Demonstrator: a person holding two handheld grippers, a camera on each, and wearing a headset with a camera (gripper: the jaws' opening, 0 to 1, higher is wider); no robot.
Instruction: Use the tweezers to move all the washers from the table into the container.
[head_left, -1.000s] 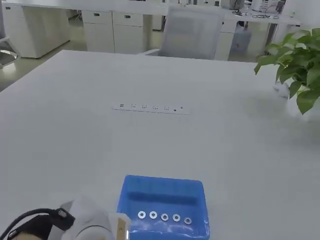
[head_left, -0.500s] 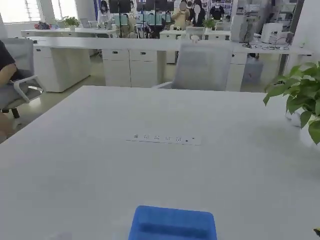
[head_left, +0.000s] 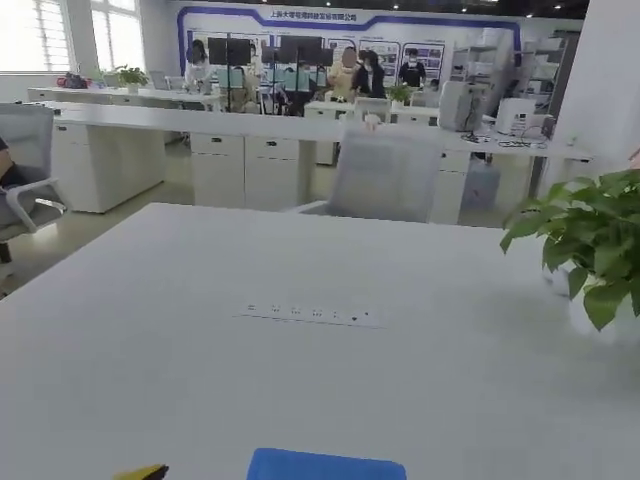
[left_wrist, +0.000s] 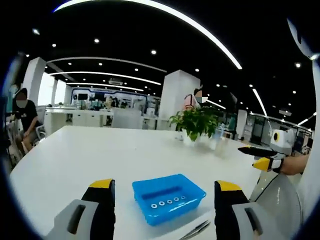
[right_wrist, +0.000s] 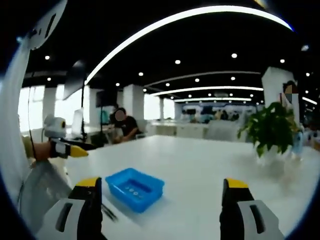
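- White office table (head_left: 300, 380) carries a blue container (left_wrist: 168, 197) with five washers (left_wrist: 169, 202) lying inside.
- Tweezers (left_wrist: 196, 230) lie on the table beside it, unheld.
- Left gripper (left_wrist: 165, 185) and right gripper (right_wrist: 162, 183): jaws apart, empty.
- Task looks finished.

Five washers (left_wrist: 169, 202), one blue container (left_wrist: 175, 212), one pair of tweezers (left_wrist: 196, 229), one plant (left_wrist: 196, 121)
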